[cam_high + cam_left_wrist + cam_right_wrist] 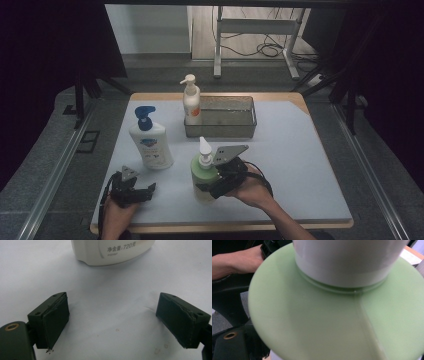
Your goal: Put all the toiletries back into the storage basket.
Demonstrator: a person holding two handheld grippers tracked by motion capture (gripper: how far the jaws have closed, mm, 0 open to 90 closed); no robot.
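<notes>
- The left gripper (150, 189) rests at the near left of the table (310, 165). In the left gripper view its jaws stand wide apart, with nothing but bare table between them.
- The left gripper view also shows the base of the white bottle (112, 251) just ahead, with small printed text. From the high view this text cannot be read, but there the blue pump (145, 117) is visible.
- The green bottle (204, 176) stands upright near the front edge, in the middle of the table. The right gripper (212, 186) is around its body.
- The right gripper view is very close to the green shoulder (312, 322) and the white collar (347, 262). The pads are hidden here, so it cannot be said whether they already press on the bottle.
- The green bottle looks like smooth, stiff plastic, probably a little slippery and rather heavy if it is full. A hold on the wide body, below the shoulder, seems the safest; the pump head may turn or sink.
- The high view shows also the tray (220, 131) behind, with a small bottle (191, 102) at its left end.
</notes>
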